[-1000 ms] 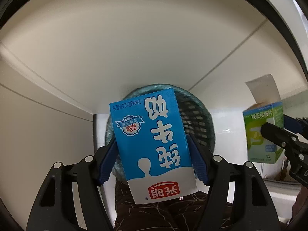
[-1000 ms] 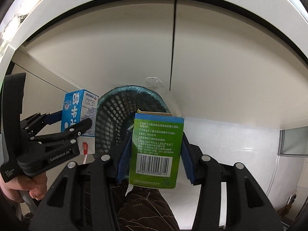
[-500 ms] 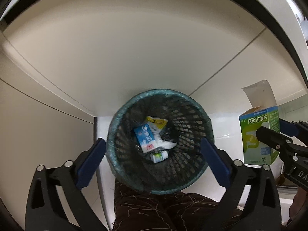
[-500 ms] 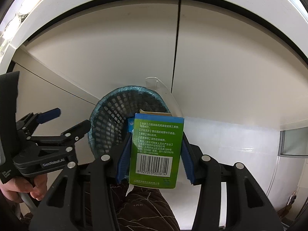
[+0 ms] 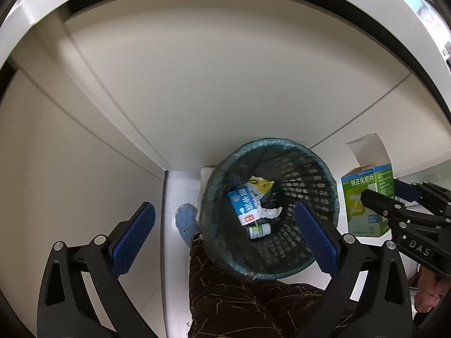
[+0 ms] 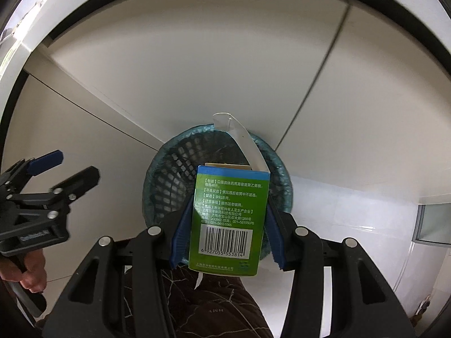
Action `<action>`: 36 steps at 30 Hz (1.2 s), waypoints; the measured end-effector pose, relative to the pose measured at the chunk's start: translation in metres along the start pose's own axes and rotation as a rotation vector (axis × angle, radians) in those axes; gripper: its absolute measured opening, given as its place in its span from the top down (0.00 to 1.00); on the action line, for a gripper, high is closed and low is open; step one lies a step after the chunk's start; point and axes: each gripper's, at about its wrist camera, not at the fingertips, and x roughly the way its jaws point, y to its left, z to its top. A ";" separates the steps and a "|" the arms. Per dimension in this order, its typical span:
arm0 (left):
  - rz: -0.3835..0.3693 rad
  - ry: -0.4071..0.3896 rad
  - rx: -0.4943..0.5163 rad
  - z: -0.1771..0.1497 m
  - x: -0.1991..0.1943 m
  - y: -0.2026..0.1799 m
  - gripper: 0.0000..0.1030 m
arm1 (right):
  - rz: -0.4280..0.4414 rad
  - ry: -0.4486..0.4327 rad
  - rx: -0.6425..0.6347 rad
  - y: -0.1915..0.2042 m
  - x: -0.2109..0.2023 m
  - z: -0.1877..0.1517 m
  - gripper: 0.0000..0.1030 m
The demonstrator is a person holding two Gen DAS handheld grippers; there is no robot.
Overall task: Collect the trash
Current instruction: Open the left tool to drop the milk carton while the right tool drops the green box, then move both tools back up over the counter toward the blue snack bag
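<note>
Green medicine box (image 6: 229, 219) clamped upright between pads of right hand-held gripper (image 6: 225, 231), poised above mesh waste basket (image 5: 270, 208). Milk carton (image 5: 243, 204) and small bottle (image 5: 258, 231) lie inside. Left hand-held gripper (image 5: 225, 239) spread wide, empty. Best: centre box over rim, then release.

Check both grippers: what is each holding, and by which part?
Right gripper: green box, clamped across its two narrow sides near the barcode end. Left gripper: jaws open, holding nothing.
</note>
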 end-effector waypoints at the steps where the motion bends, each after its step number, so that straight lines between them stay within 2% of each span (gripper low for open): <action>1: 0.006 0.001 -0.002 -0.001 -0.003 0.003 0.06 | 0.001 0.005 -0.002 0.002 0.003 0.000 0.56; 17: 0.038 0.019 -0.041 -0.016 -0.009 0.035 0.06 | -0.018 0.038 -0.048 0.021 0.034 0.001 0.54; 19: 0.039 0.020 -0.039 -0.015 -0.009 0.035 0.06 | -0.020 0.041 -0.042 0.022 0.037 0.001 0.50; 21: 0.035 0.018 -0.044 -0.014 -0.008 0.035 0.06 | -0.026 0.035 -0.035 0.021 0.037 0.001 0.41; 25: 0.034 0.012 -0.049 -0.012 -0.008 0.034 0.06 | -0.023 0.020 -0.009 0.020 0.034 0.002 0.28; 30: 0.025 -0.003 -0.066 -0.006 -0.017 0.032 0.06 | -0.036 -0.012 -0.001 0.016 0.011 0.002 0.13; 32: 0.022 -0.029 -0.069 -0.001 -0.028 0.028 0.06 | -0.041 -0.026 0.004 0.014 -0.006 0.003 0.10; 36: 0.018 -0.067 -0.051 0.009 -0.052 0.018 0.06 | -0.060 -0.071 -0.006 0.009 -0.044 0.006 0.09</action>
